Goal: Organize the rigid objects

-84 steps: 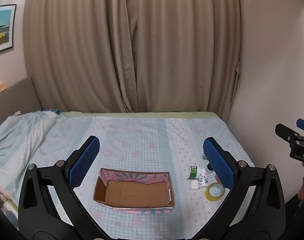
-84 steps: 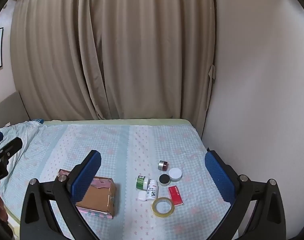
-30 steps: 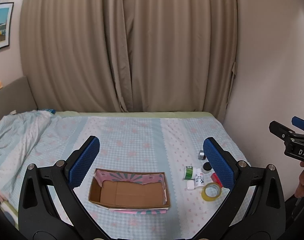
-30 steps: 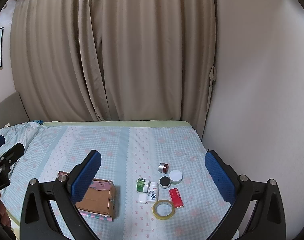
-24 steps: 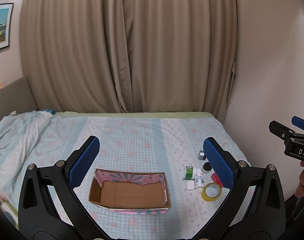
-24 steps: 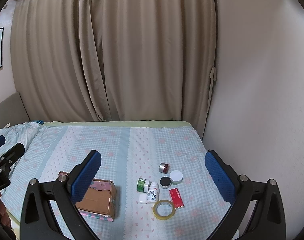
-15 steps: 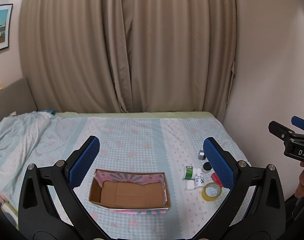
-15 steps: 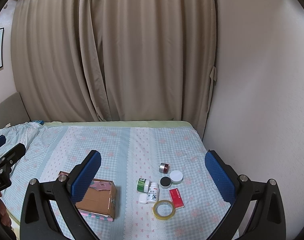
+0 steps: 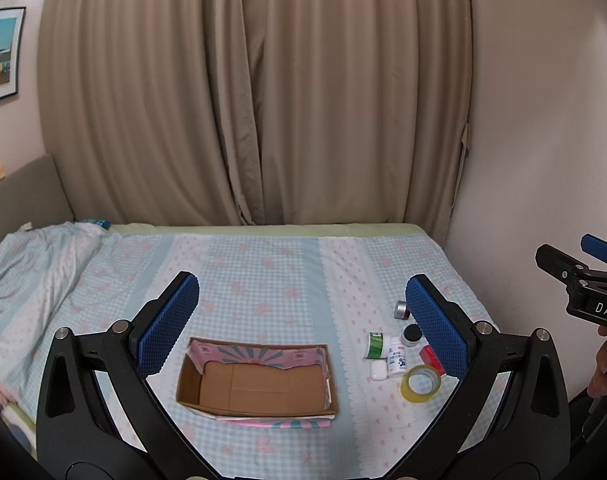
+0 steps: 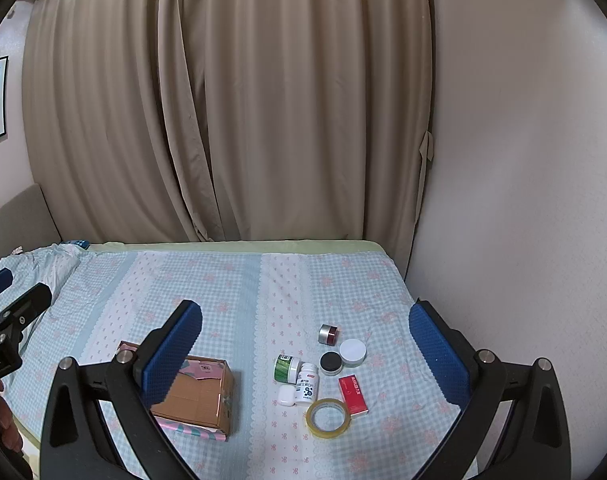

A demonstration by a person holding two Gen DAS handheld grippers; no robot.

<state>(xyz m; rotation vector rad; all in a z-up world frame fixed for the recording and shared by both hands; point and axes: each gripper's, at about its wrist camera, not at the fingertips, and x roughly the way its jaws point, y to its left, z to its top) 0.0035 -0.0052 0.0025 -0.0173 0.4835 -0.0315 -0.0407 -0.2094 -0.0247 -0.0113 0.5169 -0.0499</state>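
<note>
An open, empty cardboard box (image 9: 259, 382) lies on the bed; it also shows in the right wrist view (image 10: 199, 396). To its right lies a cluster: a green bottle (image 10: 286, 368), a white bottle (image 10: 306, 384), a small white case (image 10: 286, 395), a tape roll (image 10: 328, 418), a red box (image 10: 353, 395), a black jar (image 10: 330, 362), a white jar (image 10: 352, 353) and a silver jar (image 10: 328, 334). My left gripper (image 9: 303, 328) is open above the box. My right gripper (image 10: 307, 354) is open above the cluster. Both are empty.
The bed (image 9: 263, 276) has a checked light-blue sheet, with a crumpled blanket (image 9: 31, 264) at the left. Beige curtains (image 9: 255, 100) hang behind it. A wall (image 10: 523, 200) runs close along the bed's right side. A headboard (image 9: 19, 196) stands far left.
Over the last 2.8 seconds the left gripper's view shifted slightly right and steadied. In the last second nothing has visibly moved.
</note>
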